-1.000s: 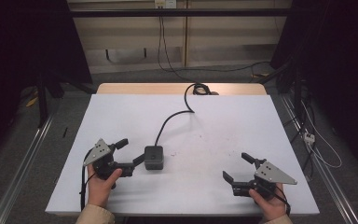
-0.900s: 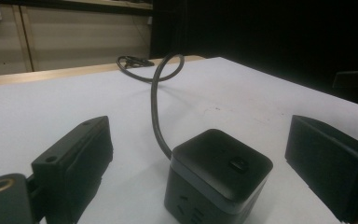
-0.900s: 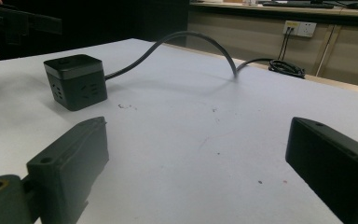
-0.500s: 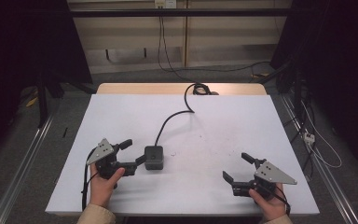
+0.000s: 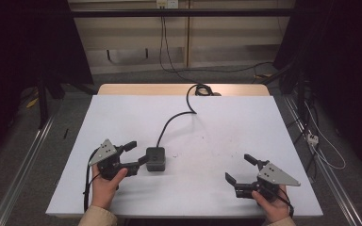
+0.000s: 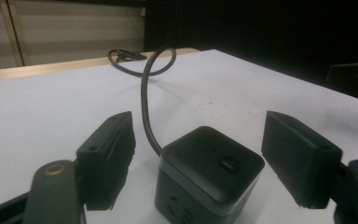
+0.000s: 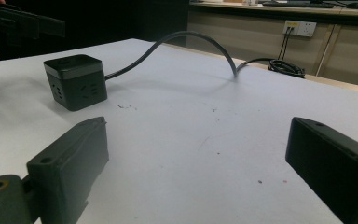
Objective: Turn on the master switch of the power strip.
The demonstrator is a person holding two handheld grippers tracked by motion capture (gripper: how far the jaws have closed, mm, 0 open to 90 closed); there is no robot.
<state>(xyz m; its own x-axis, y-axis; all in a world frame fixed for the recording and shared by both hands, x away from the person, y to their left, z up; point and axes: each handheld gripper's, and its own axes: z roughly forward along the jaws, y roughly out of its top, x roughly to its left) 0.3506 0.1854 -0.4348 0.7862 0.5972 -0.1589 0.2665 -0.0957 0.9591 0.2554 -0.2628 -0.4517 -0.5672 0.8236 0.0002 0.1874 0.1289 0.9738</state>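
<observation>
power cube [image 5: 155, 158] with the black cord [image 5: 175, 117] sits on the white bench [image 5: 217, 122], toward the near left side. it's a dark cube socket block with a button on top and outlet slots on the side faces. the cord runs off its back, arcs up, and heads to a coil at the far edge of the bench.

left tool [image 5: 138, 154] is right on it. its jaws have just been closing in, and the cube is between them, but from the left gripper view there's a visible gap on both sides, so the pads aren't pressing yet. not a grip, more like lined up for one. the tool comes in low and level from the cube's left, which makes sense to me: it gets two flat side faces to squeeze and the cord stays out the back, clear of the jaws.

right tool [image 5: 240, 168] is well apart on the near right of the bench, jaws wide open with nothing between them, just resting there. my guess is it's parked until the cube gets picked up, or waiting to deal with the cord.
</observation>
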